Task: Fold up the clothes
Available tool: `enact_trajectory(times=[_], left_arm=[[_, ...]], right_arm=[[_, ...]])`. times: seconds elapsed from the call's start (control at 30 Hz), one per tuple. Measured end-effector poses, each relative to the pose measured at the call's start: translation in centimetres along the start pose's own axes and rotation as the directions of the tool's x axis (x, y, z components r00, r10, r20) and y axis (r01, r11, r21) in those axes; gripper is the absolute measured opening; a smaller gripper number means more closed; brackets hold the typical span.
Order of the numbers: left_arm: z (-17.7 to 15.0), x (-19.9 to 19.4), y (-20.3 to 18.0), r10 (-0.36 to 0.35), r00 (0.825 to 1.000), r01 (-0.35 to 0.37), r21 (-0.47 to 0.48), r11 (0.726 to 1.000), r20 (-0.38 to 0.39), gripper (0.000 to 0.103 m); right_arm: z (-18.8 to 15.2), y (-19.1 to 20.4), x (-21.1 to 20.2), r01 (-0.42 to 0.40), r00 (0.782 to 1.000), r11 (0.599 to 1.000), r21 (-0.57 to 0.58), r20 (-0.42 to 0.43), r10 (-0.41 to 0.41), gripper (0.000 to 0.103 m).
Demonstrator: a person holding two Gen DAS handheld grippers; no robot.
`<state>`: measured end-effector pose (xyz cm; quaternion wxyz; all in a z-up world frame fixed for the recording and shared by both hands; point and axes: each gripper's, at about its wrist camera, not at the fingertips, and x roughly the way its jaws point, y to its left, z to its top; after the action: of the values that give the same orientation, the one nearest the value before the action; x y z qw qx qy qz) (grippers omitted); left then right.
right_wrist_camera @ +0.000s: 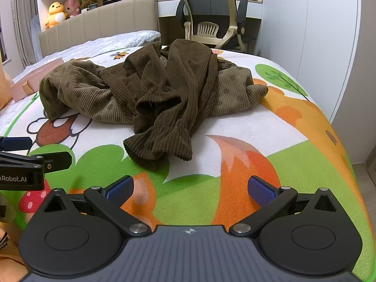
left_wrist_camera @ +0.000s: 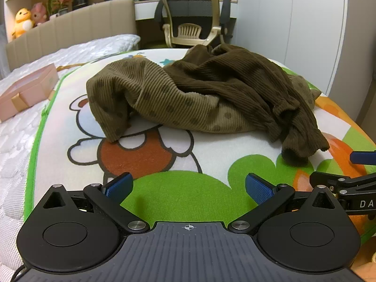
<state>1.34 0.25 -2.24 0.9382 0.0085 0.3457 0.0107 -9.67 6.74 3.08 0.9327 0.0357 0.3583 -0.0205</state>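
A crumpled olive-brown ribbed garment (left_wrist_camera: 206, 91) with faint dots lies in a heap on a cartoon-print mat (left_wrist_camera: 178, 195) on the bed. It also shows in the right wrist view (right_wrist_camera: 155, 94), one sleeve cuff (right_wrist_camera: 159, 148) reaching toward me. My left gripper (left_wrist_camera: 188, 188) is open and empty, above the mat short of the garment. My right gripper (right_wrist_camera: 190, 189) is open and empty, also short of the garment. The right gripper's side shows at the left wrist view's right edge (left_wrist_camera: 352, 188); the left gripper's side shows at the right wrist view's left edge (right_wrist_camera: 25, 164).
A pink gift box (left_wrist_camera: 25, 91) lies on the white quilt left of the mat. A beige headboard (left_wrist_camera: 70, 30) with plush toys (left_wrist_camera: 23, 21) stands behind. An office chair (left_wrist_camera: 192, 14) is beyond the bed's far end. White wardrobe doors (right_wrist_camera: 305, 35) stand at right.
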Motion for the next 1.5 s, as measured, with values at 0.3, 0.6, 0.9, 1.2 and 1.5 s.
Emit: enact_trajectory(times=[0.3,0.6,0.9,1.2,1.5], left_arm=[[0.04,0.0,-0.03,0.007,1.0,-0.007,0.005,1.0,0.003,0.103],[0.04,0.02,0.03,0.006,1.0,-0.006,0.007,1.0,-0.001,0.103],[0.04,0.03,0.02,0.008,1.0,-0.008,0.008,1.0,-0.003,0.103],[0.11,0.03,0.1,0.007,1.0,-0.007,0.006,1.0,-0.006,0.103],[0.14,0.07,0.11,0.007,1.0,-0.007,0.008,1.0,-0.006,0.103]], right_arm=[[-0.01,-0.05,-0.05,-0.002,1.0,1.0,0.001,0.002,0.002,0.103],[0.01,-0.15,-0.03,-0.004,1.0,1.0,0.007,-0.001,0.004,0.103],[0.06,-0.41,0.01,-0.005,1.0,1.0,0.016,0.0,0.005,0.103],[0.13,-0.4,0.02,-0.004,1.0,1.0,0.015,0.001,0.004,0.103],[0.11,-0.42,0.03,-0.006,1.0,1.0,0.02,0.001,0.006,0.103]])
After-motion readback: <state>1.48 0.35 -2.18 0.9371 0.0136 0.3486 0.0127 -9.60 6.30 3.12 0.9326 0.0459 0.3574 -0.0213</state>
